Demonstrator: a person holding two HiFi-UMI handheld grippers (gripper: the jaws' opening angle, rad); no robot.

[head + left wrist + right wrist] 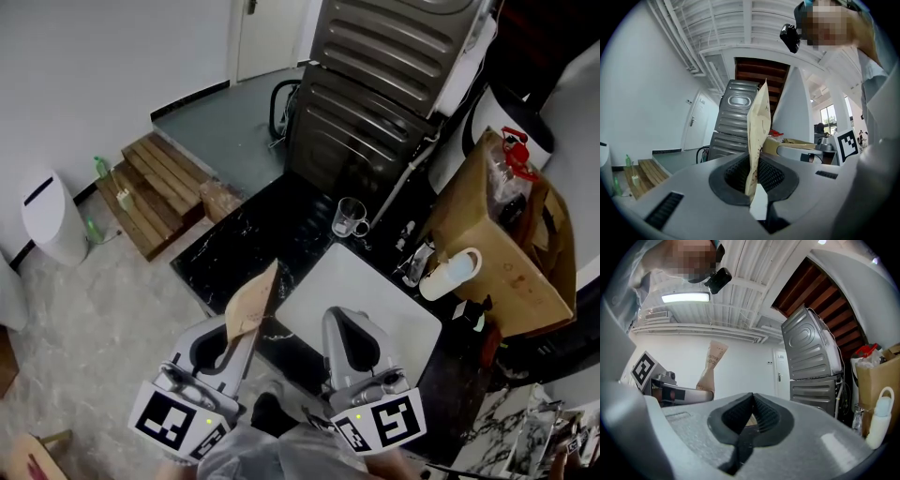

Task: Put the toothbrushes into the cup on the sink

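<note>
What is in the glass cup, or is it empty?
Looks empty: the clear glass cup stands upright on the black counter, with nothing sticking out.

The head view looks steeply down from close above the left gripper (248,323) and right gripper (349,328), low in frame. Each gripper view sits just behind its jaws, facing level. All share the grey ribbed appliance (375,94) (736,117) (811,352).

brown toothbrush packet (251,302) pinched in left gripper (242,336), clear glass cup (350,217) upright on black counter (234,255)
</note>
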